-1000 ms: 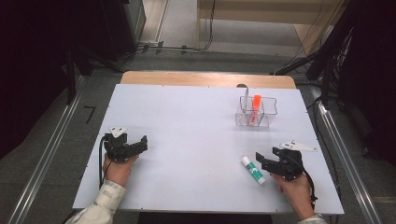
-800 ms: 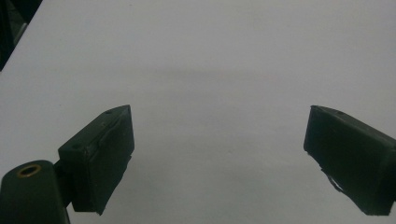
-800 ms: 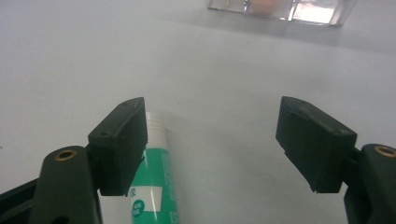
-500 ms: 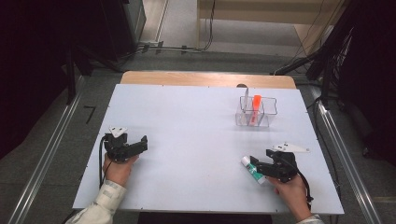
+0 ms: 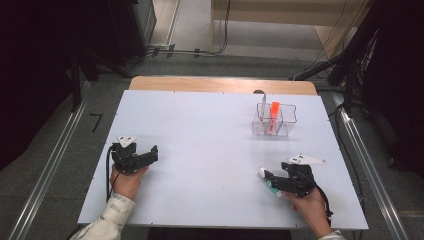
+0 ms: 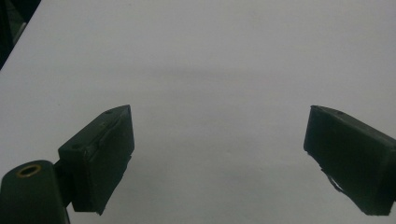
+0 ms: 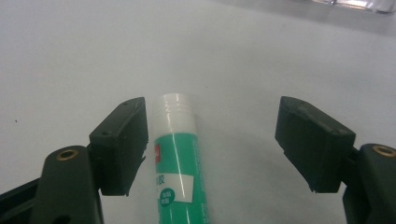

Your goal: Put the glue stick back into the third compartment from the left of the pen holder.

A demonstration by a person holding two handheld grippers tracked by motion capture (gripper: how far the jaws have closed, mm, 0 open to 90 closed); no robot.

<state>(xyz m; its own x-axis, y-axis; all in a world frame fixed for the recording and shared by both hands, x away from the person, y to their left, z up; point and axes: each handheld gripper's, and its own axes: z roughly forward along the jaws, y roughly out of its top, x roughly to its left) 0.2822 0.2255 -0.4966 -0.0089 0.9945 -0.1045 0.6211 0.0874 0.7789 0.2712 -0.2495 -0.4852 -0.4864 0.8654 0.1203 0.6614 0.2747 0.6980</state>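
Note:
A green glue stick (image 7: 177,168) with a white cap lies flat on the white table (image 5: 210,145), its cap (image 5: 262,174) pointing left in the high view. My right gripper (image 7: 212,140) is open and straddles it, the stick close against the left jaw in the right gripper view. In the high view that gripper (image 5: 272,181) sits at the front right, held by a hand. My left gripper (image 6: 217,149) is open over bare table, and in the high view it (image 5: 150,155) rests at the front left.
A clear divided container (image 5: 274,120) stands at the back right, holding an orange marker (image 5: 273,116) and a pale upright item. The table's front edge runs just behind both hands. Dark stands and cables surround the table.
My right gripper has moved left and lowered over the glue stick, which now lies between its jaws. The left gripper has stayed put.

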